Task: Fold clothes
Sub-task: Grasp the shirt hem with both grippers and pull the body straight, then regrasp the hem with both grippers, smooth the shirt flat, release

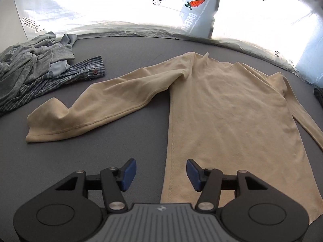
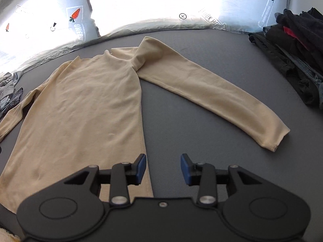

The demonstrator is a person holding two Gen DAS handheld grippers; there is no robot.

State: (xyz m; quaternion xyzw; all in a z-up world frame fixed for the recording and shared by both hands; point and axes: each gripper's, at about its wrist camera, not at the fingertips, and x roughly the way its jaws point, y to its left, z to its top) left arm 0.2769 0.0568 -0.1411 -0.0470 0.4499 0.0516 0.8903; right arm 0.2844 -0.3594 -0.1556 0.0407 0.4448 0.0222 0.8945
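Grey table (image 1: 84,157): beige long-sleeve jersey top (image 1: 232,109) flat; we'd pinch cuffs w/ left gripper (image 1: 160,173), right gripper (image 2: 163,168), both wide, empty.

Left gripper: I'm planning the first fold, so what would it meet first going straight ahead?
Probably the beige shirt: the open left gripper points along its left side seam, near the hem. Beyond lies the left sleeve on the gray table. Depth is unclear.

A recording tent: silvery marker-printed walls (image 1: 80,10) ring a grey table (image 1: 60,161).
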